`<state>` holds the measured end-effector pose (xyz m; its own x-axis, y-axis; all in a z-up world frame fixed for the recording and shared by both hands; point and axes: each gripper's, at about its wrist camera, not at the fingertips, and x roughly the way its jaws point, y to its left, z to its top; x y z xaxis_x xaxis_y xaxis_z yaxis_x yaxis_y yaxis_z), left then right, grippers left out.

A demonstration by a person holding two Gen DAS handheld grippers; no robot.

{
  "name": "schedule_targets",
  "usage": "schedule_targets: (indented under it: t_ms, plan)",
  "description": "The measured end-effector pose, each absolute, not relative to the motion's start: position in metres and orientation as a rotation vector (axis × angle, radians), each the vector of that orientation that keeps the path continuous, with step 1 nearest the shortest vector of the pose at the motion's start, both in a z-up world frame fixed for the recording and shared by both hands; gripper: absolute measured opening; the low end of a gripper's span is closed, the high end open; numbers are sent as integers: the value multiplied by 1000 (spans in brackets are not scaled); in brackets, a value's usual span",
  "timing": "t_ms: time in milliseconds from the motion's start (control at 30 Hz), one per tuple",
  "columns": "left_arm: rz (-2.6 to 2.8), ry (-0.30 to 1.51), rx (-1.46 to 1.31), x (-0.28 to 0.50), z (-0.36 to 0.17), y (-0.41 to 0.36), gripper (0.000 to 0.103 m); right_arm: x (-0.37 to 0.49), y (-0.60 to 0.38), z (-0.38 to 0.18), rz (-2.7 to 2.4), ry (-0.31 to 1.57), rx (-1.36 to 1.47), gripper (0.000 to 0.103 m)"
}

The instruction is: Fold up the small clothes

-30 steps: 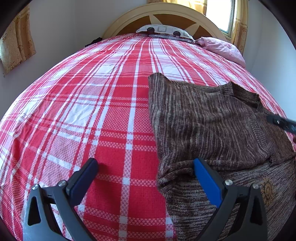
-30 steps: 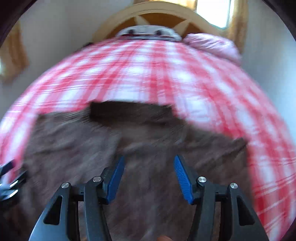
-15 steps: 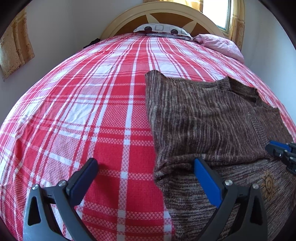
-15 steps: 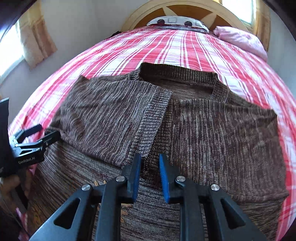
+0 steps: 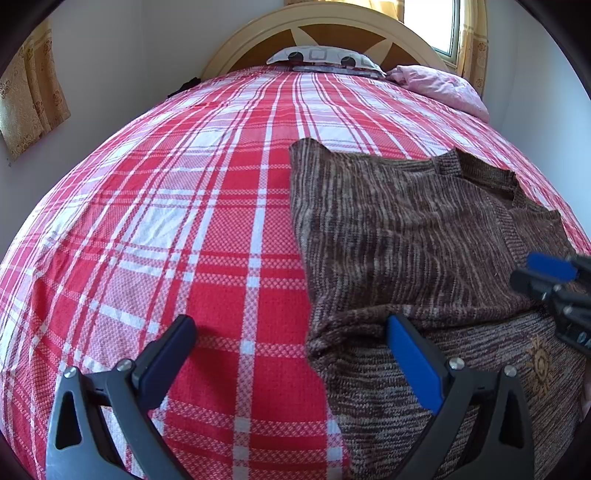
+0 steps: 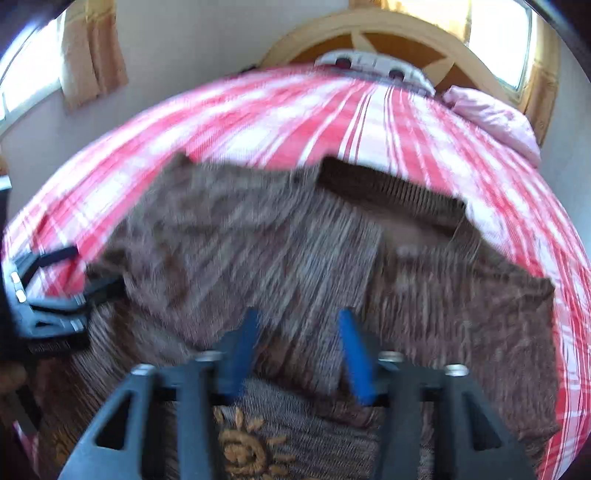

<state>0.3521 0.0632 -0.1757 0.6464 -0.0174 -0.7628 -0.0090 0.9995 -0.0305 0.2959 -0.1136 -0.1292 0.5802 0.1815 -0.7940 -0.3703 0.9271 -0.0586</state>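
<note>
A brown knitted sweater (image 5: 399, 236) lies flat on the red plaid bed (image 5: 184, 221), its left sleeve folded across the chest. It also fills the right wrist view (image 6: 295, 251), which is blurred. My left gripper (image 5: 291, 354) is open and empty, low over the sweater's left folded edge. My right gripper (image 6: 299, 350) is open, just above the folded sleeve's cuff, holding nothing. It shows in the left wrist view (image 5: 554, 280) at the right edge. An orange sun emblem (image 6: 243, 446) shows on the sweater's front.
A wooden headboard (image 5: 332, 33) with a patterned pillow (image 5: 325, 57) and a pink pillow (image 5: 439, 86) stands at the far end. Walls close in on both sides. Curtains (image 5: 29, 99) hang at the left.
My right gripper opened from nearly shut at the sleeve cuff and is moving, blurring its view. My left gripper stayed open and nearly still.
</note>
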Motion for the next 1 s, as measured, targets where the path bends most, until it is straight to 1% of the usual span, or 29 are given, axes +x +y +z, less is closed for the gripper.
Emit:
schedule_targets:
  t_ms: [100, 400, 633, 733, 867, 1000]
  plan:
    - [-6, 870, -34, 353, -176, 63, 103, 286, -120, -134, 328, 871, -258, 33]
    - [-6, 869, -34, 353, -177, 63, 103, 278, -125, -135, 316, 880, -280, 33]
    - [-4, 875, -22, 355, -178, 61, 103, 278, -125, -139, 292, 869, -269, 35]
    - [-3, 876, -21, 354, -178, 60, 103, 272, -126, -136, 282, 872, -258, 35]
    - [-5, 896, -17, 352, -174, 60, 103, 267, -147, -126, 319, 891, -153, 36]
    - [-6, 889, 18, 342, -166, 55, 103, 255, -164, -116, 270, 859, -171, 38]
